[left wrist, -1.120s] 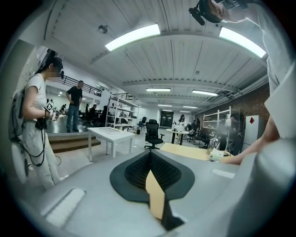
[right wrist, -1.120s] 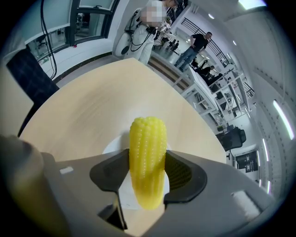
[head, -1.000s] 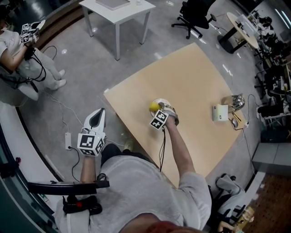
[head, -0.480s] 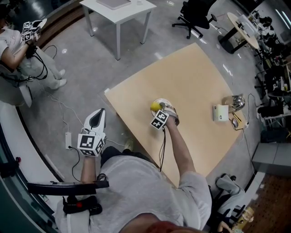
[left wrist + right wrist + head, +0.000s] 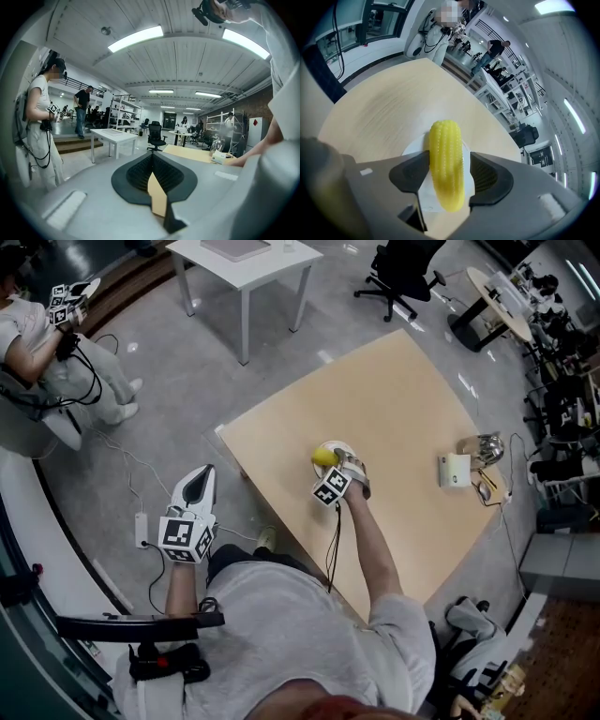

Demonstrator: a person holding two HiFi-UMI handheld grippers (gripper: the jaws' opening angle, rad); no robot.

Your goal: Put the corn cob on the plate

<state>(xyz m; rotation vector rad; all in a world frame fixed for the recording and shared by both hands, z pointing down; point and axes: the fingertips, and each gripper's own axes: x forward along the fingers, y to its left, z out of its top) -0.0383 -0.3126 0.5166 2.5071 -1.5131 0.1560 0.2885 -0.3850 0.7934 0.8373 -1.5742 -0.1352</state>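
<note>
The right gripper (image 5: 450, 162) reaches down over the plate (image 5: 413, 146), which sits near the near-left edge of the wooden table (image 5: 394, 399). The corn (image 5: 446, 164) stands lengthwise between its jaws, tip pointing away over the plate. The jaws have just been opening: the left pad lies at the cob's side, while a thin gap shows between the cob and the right pad, so nothing pinches it now. From the head view the corn shows as a yellow spot on the plate's near-left part, just beyond the gripper. Whether the whole cob rests on the plate I cannot tell.

The left gripper (image 5: 152, 157) hangs left of the table, over the grey floor, pointing away from the person almost level. Its dark pads are pressed together at the tips and hold nothing.

On the right side of the table, well apart from the plate, lie a small white box (image 5: 454, 472) and just beyond it a shiny metal thing (image 5: 483, 448). Far off on the floor stand a white table (image 5: 248, 259) and a black chair (image 5: 398, 273). At the far left another person (image 5: 37, 343) sits with a marker cube in hand.
</note>
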